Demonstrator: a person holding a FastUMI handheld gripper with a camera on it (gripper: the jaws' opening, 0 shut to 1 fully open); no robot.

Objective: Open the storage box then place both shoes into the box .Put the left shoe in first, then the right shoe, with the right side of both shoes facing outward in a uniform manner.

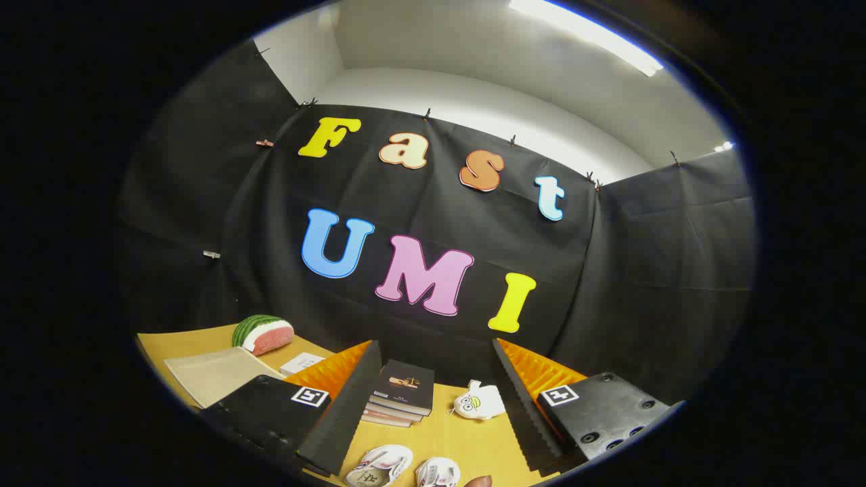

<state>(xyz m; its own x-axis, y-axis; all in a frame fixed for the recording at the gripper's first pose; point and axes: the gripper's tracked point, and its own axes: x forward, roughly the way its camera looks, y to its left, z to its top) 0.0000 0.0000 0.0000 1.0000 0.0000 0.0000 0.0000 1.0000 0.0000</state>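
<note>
My gripper (433, 399) is open, its two fingers (338, 412) spread wide with nothing between them. Low between the fingers, close to me, two small white shoes with dark markings lie side by side on the wooden table (446, 439): one shoe (380, 465) on the left, the other shoe (437, 471) on the right. Both are partly cut off at the bottom. A fingertip of a person (479, 481) shows just right of the shoes.
Beyond the fingers a stack of dark books (400, 393) and a small white plush toy (479, 402) sit near the black cloth wall. To the left lie a watermelon-slice toy (262, 334), a beige mat (213, 374) and a white card (302, 363).
</note>
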